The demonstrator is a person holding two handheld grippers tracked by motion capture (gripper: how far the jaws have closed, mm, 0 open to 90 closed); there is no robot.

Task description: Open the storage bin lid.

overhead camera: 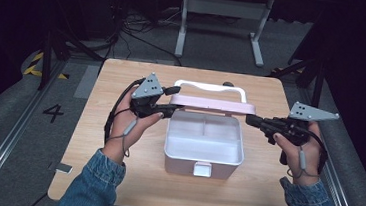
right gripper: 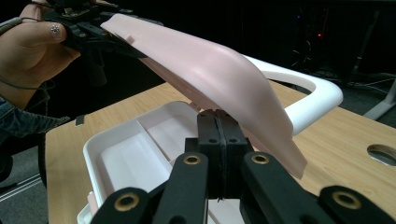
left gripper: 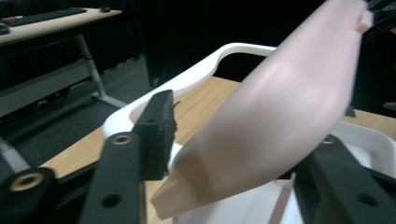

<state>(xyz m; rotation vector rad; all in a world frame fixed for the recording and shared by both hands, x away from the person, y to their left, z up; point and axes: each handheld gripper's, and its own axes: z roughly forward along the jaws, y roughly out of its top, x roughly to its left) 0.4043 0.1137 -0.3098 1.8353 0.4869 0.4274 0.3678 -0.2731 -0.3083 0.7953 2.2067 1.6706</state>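
A white box [overhead camera: 180, 164] with inner dividers stands open in the middle of the wooden table [overhead camera: 114, 177]. Its pink lid [overhead camera: 216, 105] is raised at a slant, and the white handle [overhead camera: 212, 87] shows behind it. My left gripper [overhead camera: 172, 101] is at the lid's left end. In the left gripper view the blurred lid [left gripper: 280, 107] lies between the jaws and seems to touch both pads. My right gripper [overhead camera: 248, 120] is shut with nothing between its jaws. Its tip [right gripper: 217, 116] sits against the lower edge of the lid [right gripper: 210, 65] at the right end.
A white latch [overhead camera: 202, 169] sticks out of the box's front wall. The table top has a round hole [right gripper: 383, 154] near its far corner. A white desk frame [overhead camera: 223, 16] stands on the floor beyond the table. Another desk with a keyboard [left gripper: 46, 18] is farther off.
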